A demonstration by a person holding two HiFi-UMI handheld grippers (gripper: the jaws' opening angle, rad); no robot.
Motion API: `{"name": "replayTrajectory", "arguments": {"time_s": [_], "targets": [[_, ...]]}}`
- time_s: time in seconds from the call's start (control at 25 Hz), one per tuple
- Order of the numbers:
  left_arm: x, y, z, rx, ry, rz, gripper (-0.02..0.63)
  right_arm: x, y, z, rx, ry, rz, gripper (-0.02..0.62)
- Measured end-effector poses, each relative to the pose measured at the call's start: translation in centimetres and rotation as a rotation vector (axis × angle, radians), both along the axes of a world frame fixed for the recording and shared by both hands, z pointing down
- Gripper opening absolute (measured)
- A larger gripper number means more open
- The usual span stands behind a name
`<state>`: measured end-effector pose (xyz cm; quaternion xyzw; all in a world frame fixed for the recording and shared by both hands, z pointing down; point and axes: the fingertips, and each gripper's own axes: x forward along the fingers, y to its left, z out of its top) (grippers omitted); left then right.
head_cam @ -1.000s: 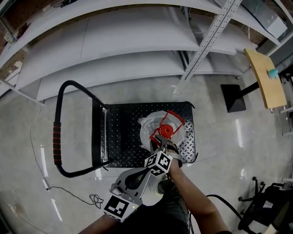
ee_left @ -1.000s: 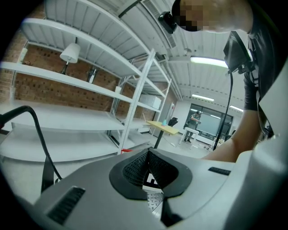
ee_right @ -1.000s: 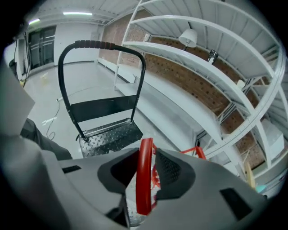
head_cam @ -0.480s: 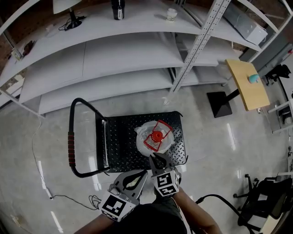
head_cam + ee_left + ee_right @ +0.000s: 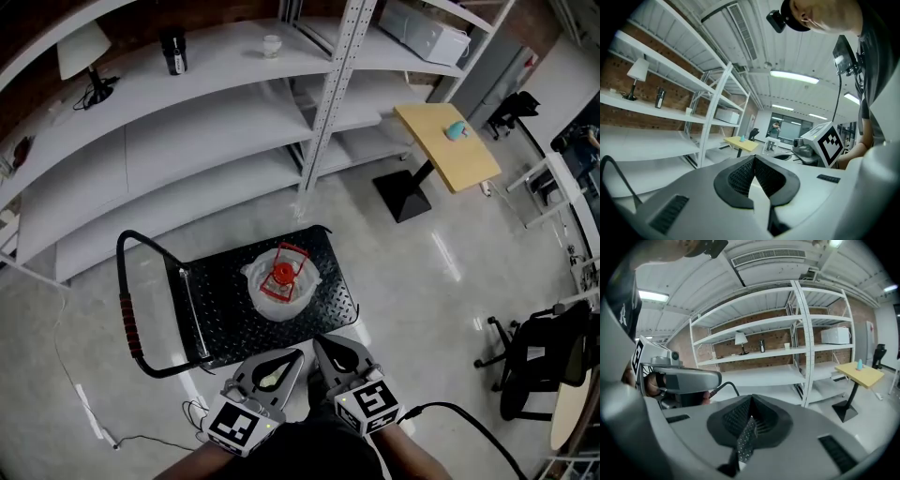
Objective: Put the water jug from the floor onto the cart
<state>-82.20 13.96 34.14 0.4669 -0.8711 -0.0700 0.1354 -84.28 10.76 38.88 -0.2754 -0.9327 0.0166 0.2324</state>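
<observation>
**One water jug (image 5: 281, 281) delivered to the cart (image 5: 221, 311)**

The jug stood upright near the middle of the cart's black deck, red cap and handle on top. A second earlier the right tool (image 5: 318, 343) had been down at that handle. It had since let go, drawn back toward the person and clenched shut on nothing. The left tool (image 5: 299, 354) sat beside it, also closed and empty. By the look of it, the placing was finished.
</observation>
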Motion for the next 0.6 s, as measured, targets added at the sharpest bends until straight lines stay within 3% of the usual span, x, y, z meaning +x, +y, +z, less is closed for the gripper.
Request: {"name": "replayTrajectory", "arguments": {"time_s": [0.24, 0.48, 0.6], "targets": [[3.3, -3.1, -0.5, 0.008, -0.015, 0.041, 0.005, 3.9, -2.6, -0.9, -0.004, -0.016, 0.036, 0.002], [5.6, -4.8, -1.8, -0.010, -0.060, 0.029, 0.005, 6.0, -3.9, -3.1, -0.034, -0.082, 0.013, 0.002], [8.4, -6.5, -2.5, -0.021, -0.056, 0.011, 0.005, 9.0, -5.3, -4.5, -0.017, -0.100, -0.010, 0.002]]}}
